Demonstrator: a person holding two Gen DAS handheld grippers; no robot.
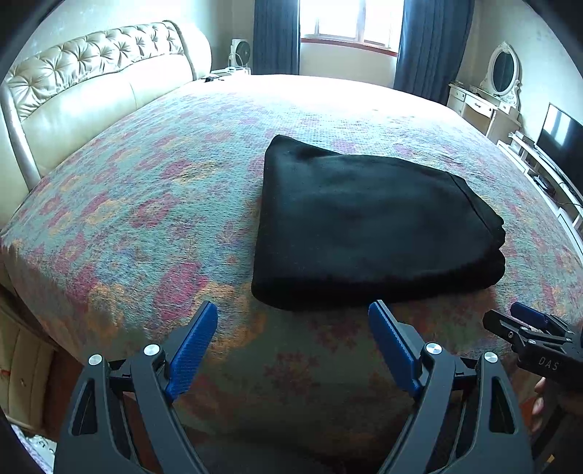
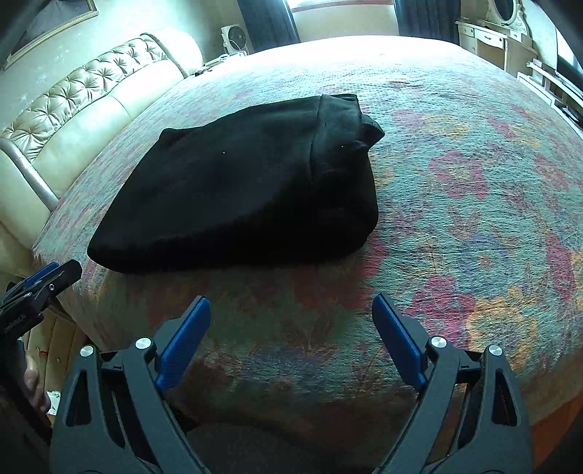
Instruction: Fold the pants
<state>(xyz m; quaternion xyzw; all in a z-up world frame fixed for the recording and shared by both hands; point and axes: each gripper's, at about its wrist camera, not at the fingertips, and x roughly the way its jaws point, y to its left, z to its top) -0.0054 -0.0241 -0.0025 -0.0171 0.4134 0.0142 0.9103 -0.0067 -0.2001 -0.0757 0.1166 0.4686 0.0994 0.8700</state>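
Note:
Black pants (image 1: 364, 222) lie folded into a thick stack on the patterned bedspread (image 1: 145, 204), near the bed's front edge. In the right wrist view the pants (image 2: 247, 189) show the waistband at the far right end. My left gripper (image 1: 293, 317) is open and empty, just in front of the stack's near edge. My right gripper (image 2: 291, 310) is open and empty, in front of and slightly right of the stack. The right gripper shows at the right edge of the left wrist view (image 1: 524, 321); the left gripper shows at the left edge of the right wrist view (image 2: 47, 277).
A tufted cream headboard (image 1: 91, 80) runs along the left. A window with dark curtains (image 1: 346, 22) is at the back. A dresser with an oval mirror (image 1: 492, 91) and a TV (image 1: 561, 142) stand at the right. A small fan (image 1: 238, 54) sits on the nightstand.

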